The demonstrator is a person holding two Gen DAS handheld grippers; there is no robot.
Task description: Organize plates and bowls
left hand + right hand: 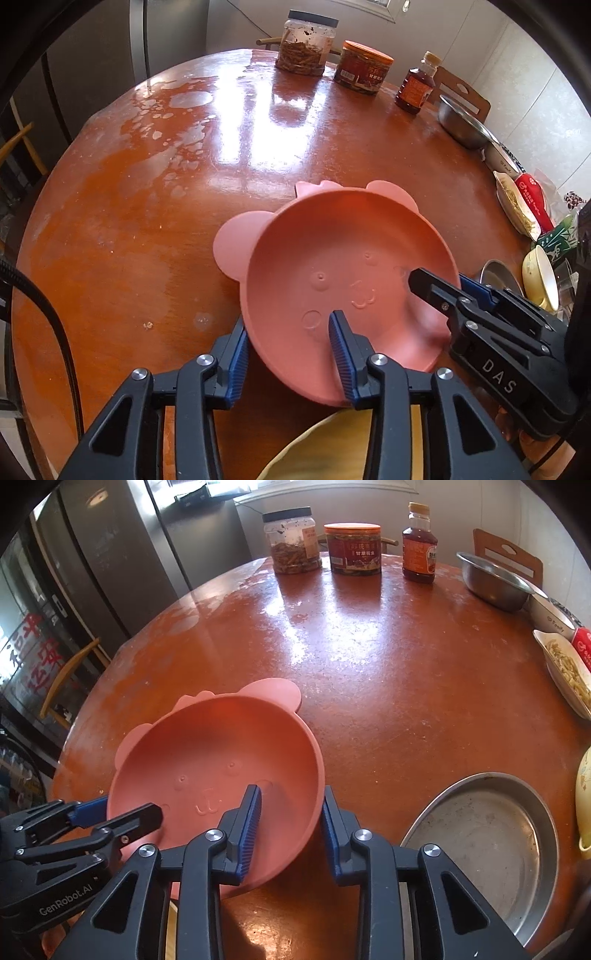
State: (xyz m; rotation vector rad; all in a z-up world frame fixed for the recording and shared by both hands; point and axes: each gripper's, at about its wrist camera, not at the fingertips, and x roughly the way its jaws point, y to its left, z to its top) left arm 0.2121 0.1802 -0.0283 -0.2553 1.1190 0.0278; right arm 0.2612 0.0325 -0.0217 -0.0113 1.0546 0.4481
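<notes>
Right now both tongs straddle the rim of one pink bowl (325,266), a shallow dish with round ears and a faint face moulded into its bottom. It sits near the front edge of the round reddish desk (147,206).

Seen from the left wrist, the left tongs (291,332) hold the bowl's near-left wall: one blue-padded finger is outside, the other inside the basin, with the jaws narrowed onto the wall. The right tongs (291,808) grip the bowl's right wall the same way, one pad inside and one outside, drawn in close on it. Each tool shows in the other's view, its black finger reaching over the rim into the bowl.

Below the bowl, at the bottom edge of the left view, lies part of a yellow plate (332,443); the bowl's near edge overlaps it in the picture, though whether they touch I cannot tell.

Just right of the bowl rests a flat metal plate (491,849). Along the right side stand a steel bowl (495,581), a white bowl (550,614), a dish of pale food strips (569,672) and a cream cup (543,277). At the far edge stand a black-lidded jar (293,541), an orange-lidded tub (352,548) and a brown bottle (419,544).
</notes>
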